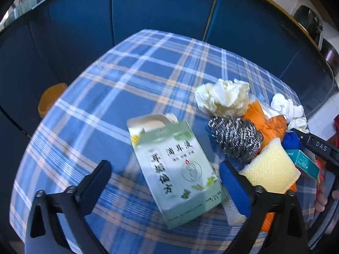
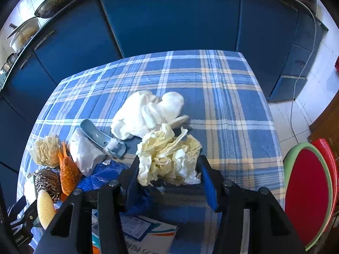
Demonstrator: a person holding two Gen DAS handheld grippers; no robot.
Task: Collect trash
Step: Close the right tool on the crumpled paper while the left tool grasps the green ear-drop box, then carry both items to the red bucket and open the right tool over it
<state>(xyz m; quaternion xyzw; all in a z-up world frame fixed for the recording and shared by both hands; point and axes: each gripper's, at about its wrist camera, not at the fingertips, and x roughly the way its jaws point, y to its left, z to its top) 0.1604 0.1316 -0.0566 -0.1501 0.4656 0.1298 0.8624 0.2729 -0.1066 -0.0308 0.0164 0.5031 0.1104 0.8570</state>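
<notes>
Two views share one surface (image 1: 131,67) under a blue plaid cloth, yet each shows things the other lacks. Left wrist view: the left gripper (image 1: 165,173) has its fingers spread wide, touching nothing; a pale green carton (image 1: 175,169) lies flat between them, its open flap pointing far; right of it sit a steel scourer (image 1: 236,139), a yellow sponge (image 1: 273,167), an orange net (image 1: 267,122) and, farther off, a cream paper wad (image 1: 222,97); white cloth (image 1: 286,105) lies at the far right; an orange stool (image 1: 50,97) stands off the left edge; a hand (image 1: 322,192) holds the other tool at the right rim. Right wrist view: the right gripper (image 2: 168,173) has its fingers partly closed round a crumpled cream paper (image 2: 169,160), both pads against its sides; beyond it lies the white cloth (image 2: 146,112), left of that a grey-blue plastic handle (image 2: 99,135) on a white bag (image 2: 84,152); blue mesh (image 2: 103,175) sits near the left finger; scourer, sponge and net crowd the near left; a red stool (image 2: 307,192) stands off the right edge.
</notes>
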